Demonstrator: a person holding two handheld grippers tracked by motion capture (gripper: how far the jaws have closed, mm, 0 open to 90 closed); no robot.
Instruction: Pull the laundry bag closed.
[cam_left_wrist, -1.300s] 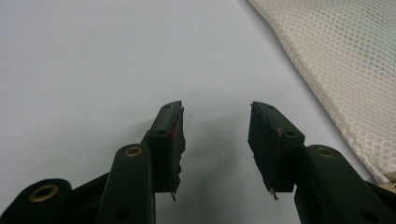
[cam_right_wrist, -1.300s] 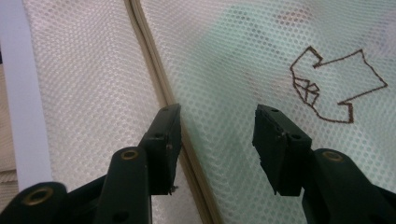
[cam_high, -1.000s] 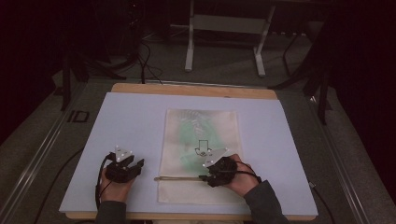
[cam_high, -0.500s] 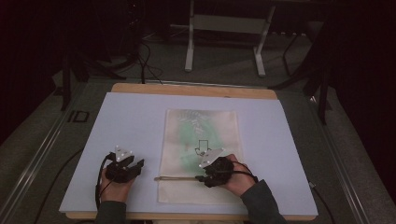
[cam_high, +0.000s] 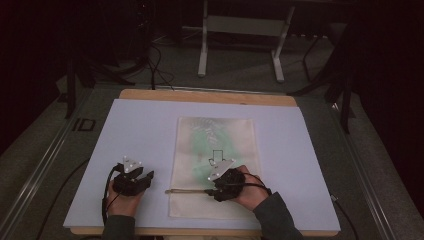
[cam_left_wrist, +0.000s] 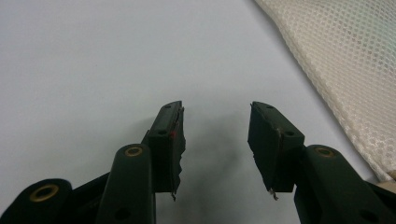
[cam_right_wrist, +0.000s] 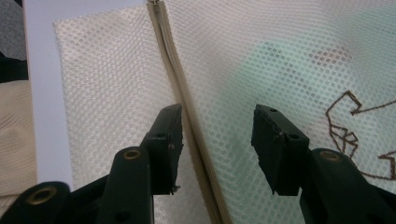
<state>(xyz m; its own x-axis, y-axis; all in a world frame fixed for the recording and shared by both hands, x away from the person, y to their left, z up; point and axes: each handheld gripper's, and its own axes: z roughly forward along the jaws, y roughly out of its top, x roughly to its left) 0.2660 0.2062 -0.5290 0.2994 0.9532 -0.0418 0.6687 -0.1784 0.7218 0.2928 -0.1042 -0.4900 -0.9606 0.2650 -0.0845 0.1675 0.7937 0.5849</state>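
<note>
Mesh bag (cam_high: 215, 165) flat on the white sheet (cam_high: 140, 135) near the table's front edge, zip (cam_right_wrist: 187, 116) crossing its lower part. Zip looks shut along the stretch in view, slider not to be made out, so opening or closing probably not yet begun. Right gripper (cam_right_wrist: 215, 128) low over the bag, jaws spread wide and straddling the zip, gripping nothing. Left gripper (cam_left_wrist: 215, 128) just beside the bag's left edge, over bare sheet, jaws likewise spread and empty. Greenish contents dimly visible through the mesh.
</note>
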